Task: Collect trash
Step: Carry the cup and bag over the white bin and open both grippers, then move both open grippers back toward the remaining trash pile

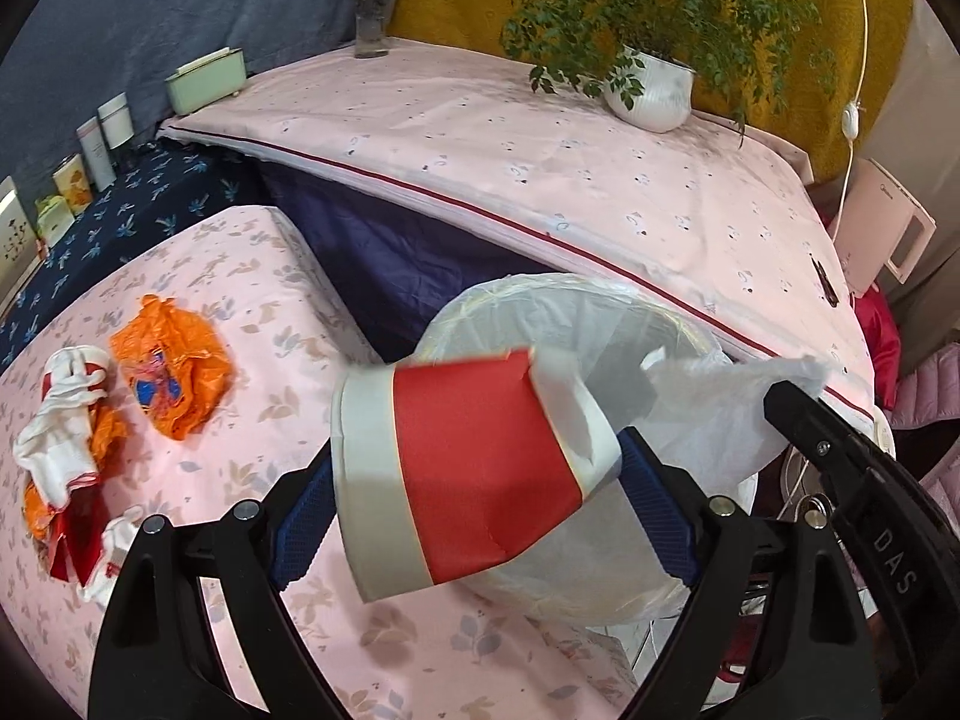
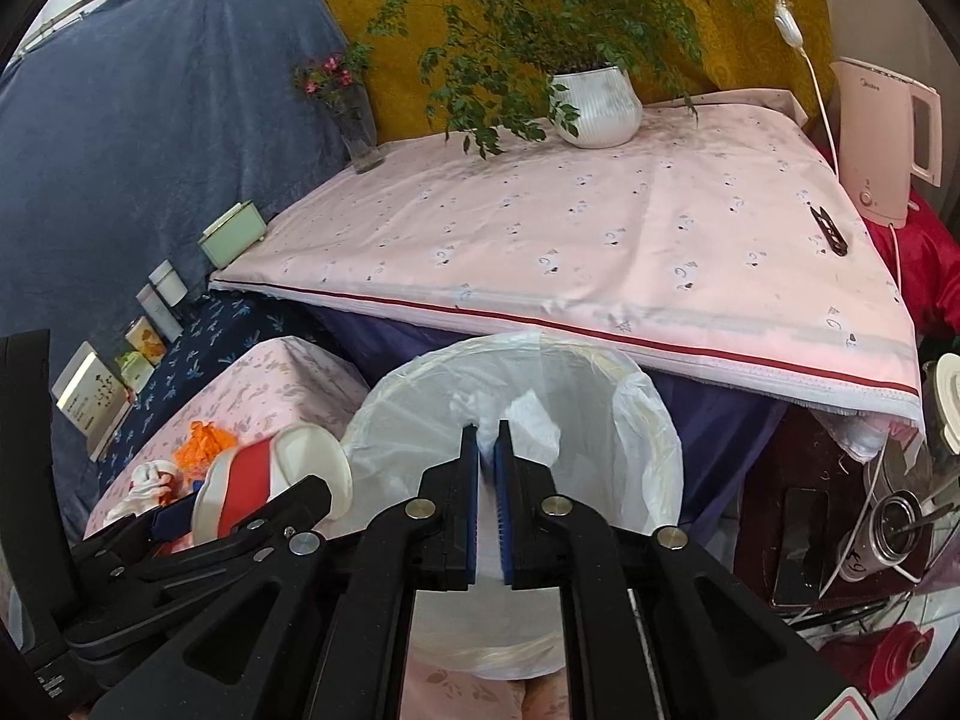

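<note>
— Pink cloth point(image 1: 600, 168) covers the long table where we see the white plant pot point(image 1: 651, 90); a lower pink floral surface point(image 1: 252, 372) sits before it.

— Between them we have the bin, lined with a white plastic bag point(image 2: 606, 420). Our right gripper point(image 2: 489, 450) has its jaws nearly together, a narrow gap showing, with the bag's rim running between the pads; whether they press it we cannot tell.

— Our left gripper point(image 1: 480, 480) is spread wide, clamping the red-and-white paper cup point(image 1: 474, 468) sideways over the bin's near edge.

— On the floral surface, well apart from the bin, we see an orange wrapper point(image 1: 174, 378) and crumpled white-and-red scraps point(image 1: 66, 420) beside it.
</note>
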